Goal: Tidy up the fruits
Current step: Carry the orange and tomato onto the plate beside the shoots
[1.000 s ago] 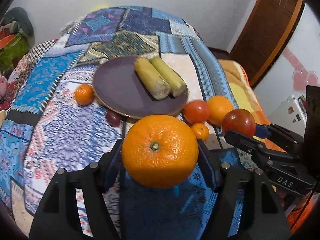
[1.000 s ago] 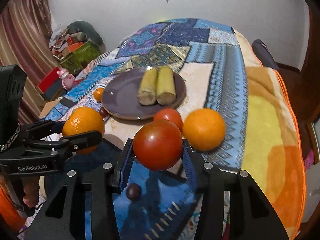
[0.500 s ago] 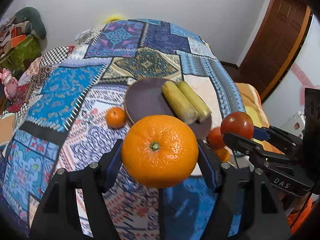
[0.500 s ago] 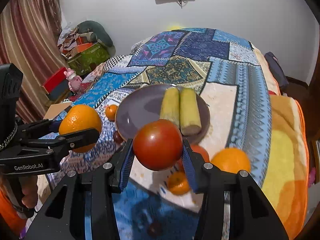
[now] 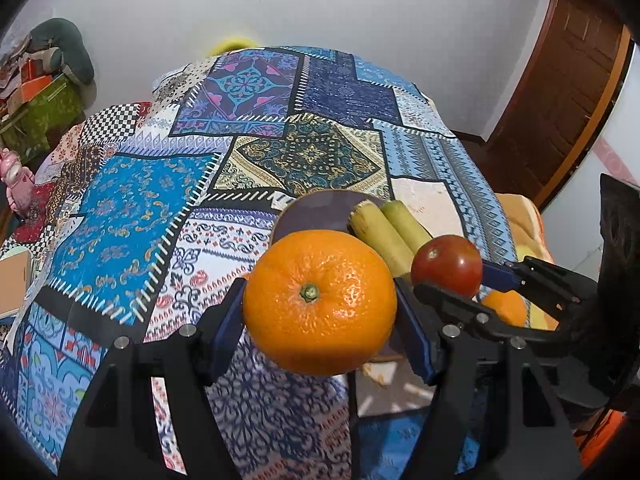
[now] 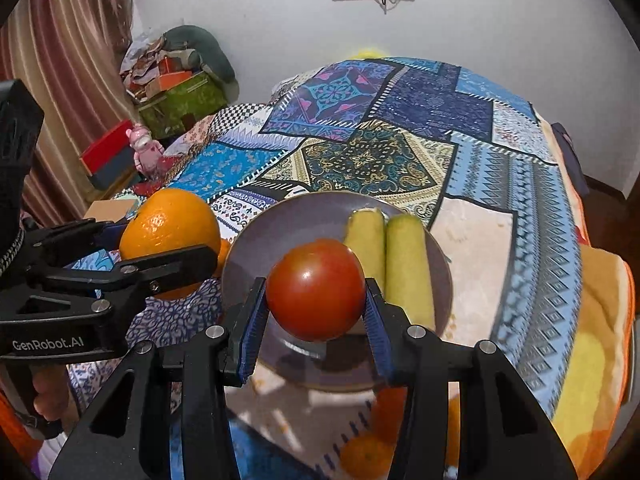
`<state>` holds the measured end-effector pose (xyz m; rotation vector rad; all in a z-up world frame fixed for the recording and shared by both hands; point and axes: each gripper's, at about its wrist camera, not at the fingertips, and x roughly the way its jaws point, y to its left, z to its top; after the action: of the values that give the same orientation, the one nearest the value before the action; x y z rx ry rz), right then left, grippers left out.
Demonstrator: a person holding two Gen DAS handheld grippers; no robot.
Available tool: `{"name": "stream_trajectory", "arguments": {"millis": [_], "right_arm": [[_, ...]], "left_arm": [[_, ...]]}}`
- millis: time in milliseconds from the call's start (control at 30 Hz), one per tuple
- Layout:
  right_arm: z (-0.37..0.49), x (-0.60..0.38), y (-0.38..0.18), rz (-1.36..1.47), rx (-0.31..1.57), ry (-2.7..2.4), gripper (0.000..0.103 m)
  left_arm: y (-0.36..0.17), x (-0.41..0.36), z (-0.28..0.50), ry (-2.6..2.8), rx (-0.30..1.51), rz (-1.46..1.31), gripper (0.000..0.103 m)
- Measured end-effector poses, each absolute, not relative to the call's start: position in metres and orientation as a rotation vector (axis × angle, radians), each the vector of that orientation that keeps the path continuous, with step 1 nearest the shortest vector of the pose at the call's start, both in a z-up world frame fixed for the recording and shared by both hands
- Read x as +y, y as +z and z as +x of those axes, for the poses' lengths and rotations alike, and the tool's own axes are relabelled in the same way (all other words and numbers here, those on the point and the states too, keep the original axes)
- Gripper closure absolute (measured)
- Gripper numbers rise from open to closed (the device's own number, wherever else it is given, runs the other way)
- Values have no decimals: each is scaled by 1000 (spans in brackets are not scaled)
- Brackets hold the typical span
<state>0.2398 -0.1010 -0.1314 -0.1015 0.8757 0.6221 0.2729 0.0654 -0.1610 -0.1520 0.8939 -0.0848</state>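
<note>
My left gripper (image 5: pixel 320 308) is shut on a large orange (image 5: pixel 319 302), its blue pads pressing both sides. My right gripper (image 6: pixel 316 304) is shut on a red tomato (image 6: pixel 316 289). Both fruits hang above the near part of a dark purple plate (image 6: pixel 250 248) on the bed, the orange over its left edge. Two yellow-green corn pieces (image 6: pixel 402 268) lie side by side on the plate's right half. The left wrist view shows the tomato (image 5: pixel 447 266) held to the right of the orange, with the plate (image 5: pixel 316 210) behind them.
A patchwork blanket (image 5: pixel 132 208) covers the bed. Loose fruit lies near the plate: an orange (image 5: pixel 506 307) at its right, a small orange (image 6: pixel 364 456) in front of it, blurred. Boxes and a pink toy (image 6: pixel 143 151) are at the left, a wooden door (image 5: pixel 560 104) at the right.
Both grippers have moved forward over the bed with their fruit held. The plate has come closer and now lies just beneath them; the loose fruit has dropped to the lower edge.
</note>
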Motion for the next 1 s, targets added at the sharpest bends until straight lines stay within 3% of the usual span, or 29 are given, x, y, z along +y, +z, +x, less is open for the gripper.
{"name": "stream_trajectory", "arguments": {"millis": [1000], "right_arm": [[263,-73,-156,-176,950,671,57]], "left_arm": [[-201,66,348,-67,1003,-153,34]]}}
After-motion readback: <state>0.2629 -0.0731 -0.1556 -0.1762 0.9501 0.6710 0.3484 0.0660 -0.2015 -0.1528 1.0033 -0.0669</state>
